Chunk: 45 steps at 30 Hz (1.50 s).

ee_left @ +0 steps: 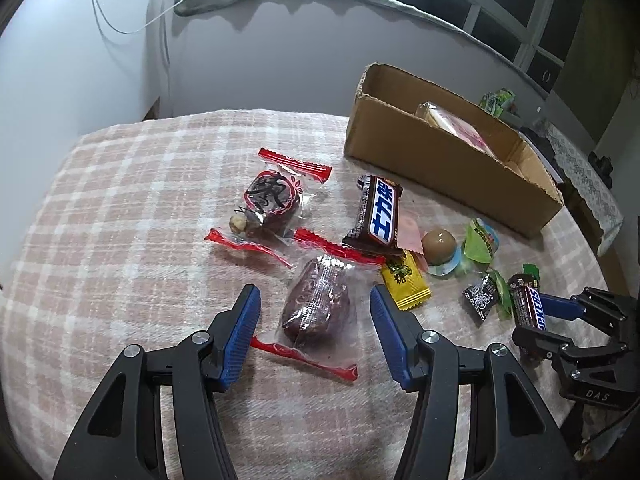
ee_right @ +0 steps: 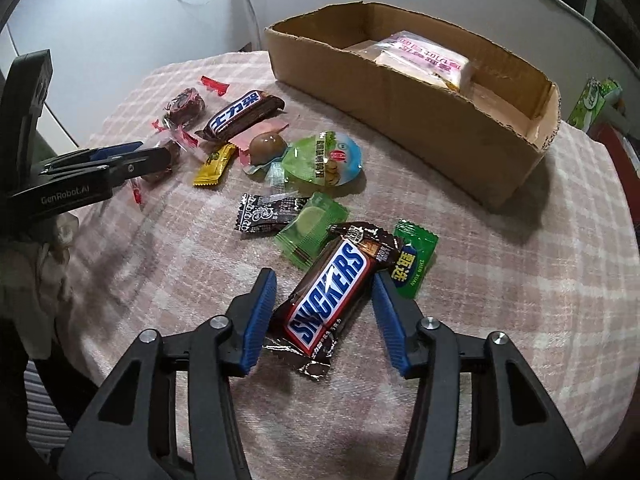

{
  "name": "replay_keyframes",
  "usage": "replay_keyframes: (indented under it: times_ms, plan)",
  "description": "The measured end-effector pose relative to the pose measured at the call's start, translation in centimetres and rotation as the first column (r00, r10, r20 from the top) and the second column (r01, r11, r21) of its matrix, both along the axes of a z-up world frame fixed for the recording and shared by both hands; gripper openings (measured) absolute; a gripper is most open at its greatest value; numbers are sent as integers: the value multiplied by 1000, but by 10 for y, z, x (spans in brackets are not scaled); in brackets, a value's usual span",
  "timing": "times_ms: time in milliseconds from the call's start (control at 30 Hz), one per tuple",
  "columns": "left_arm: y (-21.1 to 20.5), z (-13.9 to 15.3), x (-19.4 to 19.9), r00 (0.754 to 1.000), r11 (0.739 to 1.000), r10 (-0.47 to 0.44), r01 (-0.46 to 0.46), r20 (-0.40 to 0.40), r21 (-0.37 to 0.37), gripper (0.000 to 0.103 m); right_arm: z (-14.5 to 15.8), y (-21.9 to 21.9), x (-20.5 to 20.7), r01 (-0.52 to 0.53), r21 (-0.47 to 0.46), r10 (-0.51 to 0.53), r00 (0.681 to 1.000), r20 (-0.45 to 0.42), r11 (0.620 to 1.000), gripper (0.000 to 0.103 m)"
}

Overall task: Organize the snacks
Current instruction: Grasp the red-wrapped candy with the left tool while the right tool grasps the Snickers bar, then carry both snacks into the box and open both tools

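On the pink checked cloth (ee_left: 132, 208) lies a dark red date in a clear wrapper with red ends (ee_left: 316, 308). My left gripper (ee_left: 313, 294) straddles it, open, with a gap at each blue pad. A Snickers bar (ee_right: 328, 296) lies slantwise between the pads of my right gripper (ee_right: 323, 276), which is open and close to the bar's sides. The brown cardboard box (ee_right: 400, 120) stands at the back right with a pink packet (ee_right: 424, 60) inside.
A second date packet (ee_left: 272, 200), a Snickers with Chinese lettering (ee_left: 380, 212), a yellow candy (ee_left: 406, 284), a brown egg (ee_left: 439, 242), green packets (ee_right: 316, 228) and a black candy (ee_right: 268, 212) lie scattered between the grippers and the box. A wall and cables stand behind the table.
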<state>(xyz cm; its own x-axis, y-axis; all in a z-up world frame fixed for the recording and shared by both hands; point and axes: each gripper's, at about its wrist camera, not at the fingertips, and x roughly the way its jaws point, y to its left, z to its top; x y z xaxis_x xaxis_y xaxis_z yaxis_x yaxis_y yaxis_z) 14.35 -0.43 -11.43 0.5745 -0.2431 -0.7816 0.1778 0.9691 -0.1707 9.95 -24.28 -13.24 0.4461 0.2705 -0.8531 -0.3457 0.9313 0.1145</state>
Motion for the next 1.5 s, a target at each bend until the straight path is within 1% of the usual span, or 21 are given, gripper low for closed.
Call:
replay_keyframes:
  times_ms: [100, 167, 233, 367, 567, 833, 1000, 1067, 1233, 1333, 1500]
  plan:
    - [-1, -1, 0, 1000, 1000, -1, 1, 1, 5, 55, 0, -4, 0, -1, 12, 1, 1000, -6, 1000, 47]
    - [-3, -2, -1, 1000, 1000, -6, 6, 4, 11, 48, 0, -5, 0, -4, 10, 4, 1000, -6, 1000, 44]
    - [-5, -3, 0, 1000, 1000, -4, 4, 7, 18, 45, 1, -7, -3, -4, 8, 4, 1000, -6, 1000, 42]
    - [-7, -5, -1, 1000, 1000, -4, 4, 13, 19, 40, 2, -9, -3, -7, 14, 8, 1000, -9, 1000, 37]
    - [-6, -3, -8, 1000, 1000, -15, 15, 23, -5, 38, 2, -13, -6, -6, 33, 6, 1000, -12, 999, 31]
    - [-6, 4, -21, 999, 999, -22, 23, 41, -39, 37, 5, -21, -13, 5, 61, -4, 1000, -11, 998, 30]
    - [-9, 7, -27, 998, 998, -30, 32, 50, -45, 37, 5, -28, -19, 12, 82, -11, 1000, -14, 997, 30]
    - [-8, 8, -30, 998, 998, -27, 30, 53, -62, 37, 8, -30, -22, 19, 86, -19, 1000, -4, 996, 30]
    - [-7, 18, -34, 997, 995, -24, 31, 71, -95, 37, 23, -36, -26, 25, 107, -29, 999, 37, 994, 30]
    - [-7, 30, -35, 995, 993, -26, 37, 98, -112, 37, 40, -43, -27, 27, 119, -36, 996, 78, 993, 30]
    - [-13, 51, -28, 989, 990, -29, 48, 145, -130, 37, 65, -53, -18, 34, 136, -53, 990, 132, 990, 30]
